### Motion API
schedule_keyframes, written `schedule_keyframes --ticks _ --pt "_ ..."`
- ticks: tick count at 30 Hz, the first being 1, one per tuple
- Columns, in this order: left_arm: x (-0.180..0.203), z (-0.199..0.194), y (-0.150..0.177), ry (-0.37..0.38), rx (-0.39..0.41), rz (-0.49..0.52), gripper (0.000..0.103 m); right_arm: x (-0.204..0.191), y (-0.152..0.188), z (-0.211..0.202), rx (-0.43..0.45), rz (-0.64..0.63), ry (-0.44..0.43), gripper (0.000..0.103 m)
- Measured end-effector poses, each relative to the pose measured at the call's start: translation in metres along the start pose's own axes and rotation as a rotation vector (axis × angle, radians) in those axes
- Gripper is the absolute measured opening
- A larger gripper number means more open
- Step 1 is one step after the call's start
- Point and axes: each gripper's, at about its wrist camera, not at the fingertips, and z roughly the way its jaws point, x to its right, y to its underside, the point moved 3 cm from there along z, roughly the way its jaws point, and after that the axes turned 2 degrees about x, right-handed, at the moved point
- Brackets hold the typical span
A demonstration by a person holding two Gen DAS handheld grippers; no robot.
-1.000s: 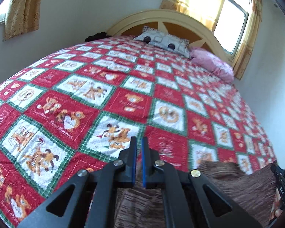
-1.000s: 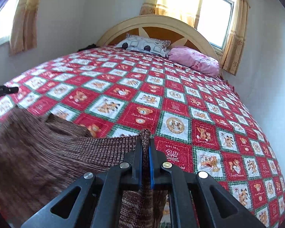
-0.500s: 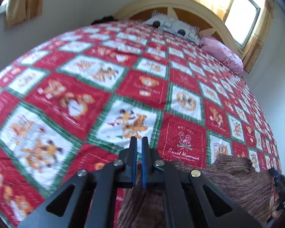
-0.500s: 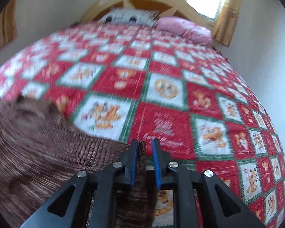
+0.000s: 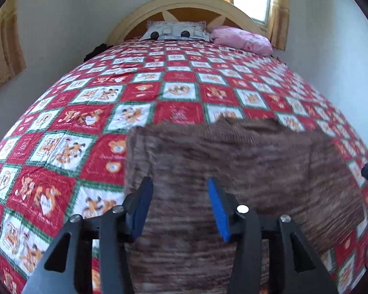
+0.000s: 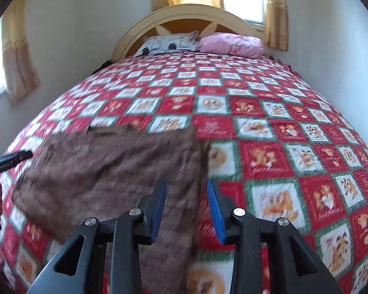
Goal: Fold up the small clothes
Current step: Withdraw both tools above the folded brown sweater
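Red patchwork quilt beneath brown knit garment.

The left gripper points forward and down, its jaws opening, the blue pads clear of anything. The right gripper is tilted the same way, jaws also opening, and nothing is pinched between them.

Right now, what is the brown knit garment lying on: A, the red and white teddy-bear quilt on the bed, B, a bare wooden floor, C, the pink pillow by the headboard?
A: the brown knit garment lies spread on the teddy-bear quilt, far from the pink pillow.
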Motion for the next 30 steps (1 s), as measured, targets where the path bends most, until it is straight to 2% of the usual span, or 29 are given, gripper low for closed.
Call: schedule_keyframes --ticks 2,4,7,11,15,19,21,22,23,25,27,30 --pt "0.004 0.004 0.011 -0.024 -0.032 -0.001 0.05 -0.008 0.01 0.001 -0.015 -0.014 -0.02 0.036" --pt "0.005 0.006 0.026 -0.015 -0.065 -0.023 0.05 -0.02 0.026 0.006 -0.066 -0.037 -0.062 0.036" --pt "0.005 0.0 0.044 -0.043 -0.063 -0.01 0.053 -0.03 0.047 0.02 -0.143 -0.109 -0.037 0.036" --pt "-0.003 -0.013 0.058 -0.057 -0.051 -0.026 0.066 -0.031 0.057 0.012 -0.11 -0.125 -0.022 0.036" --pt "-0.011 -0.014 0.061 -0.041 -0.055 -0.071 0.067 -0.026 0.062 0.007 -0.101 -0.106 -0.033 0.036" --pt "-0.002 -0.016 0.061 -0.114 -0.063 -0.028 0.072 -0.027 0.056 0.005 -0.104 -0.091 -0.021 0.036" --pt "0.0 -0.02 0.058 -0.131 -0.067 -0.023 0.072 -0.029 0.046 -0.005 -0.066 -0.056 -0.057 0.035" --pt "-0.001 -0.021 0.056 -0.145 -0.064 -0.023 0.075 -0.032 0.043 -0.009 -0.045 -0.056 -0.063 0.032" --pt "-0.002 -0.023 0.052 -0.176 -0.061 -0.02 0.084 -0.036 0.038 -0.014 -0.021 -0.064 -0.063 0.026" --pt "-0.006 -0.025 0.046 -0.229 -0.047 -0.019 0.094 -0.047 0.029 -0.02 0.012 -0.073 -0.075 0.026" --pt "-0.011 -0.026 0.039 -0.277 -0.026 -0.028 0.095 -0.06 0.021 -0.016 0.009 -0.056 -0.124 0.026" --pt "-0.019 -0.023 0.031 -0.288 -0.034 -0.063 0.096 -0.08 0.017 -0.003 -0.022 -0.038 -0.168 0.026"
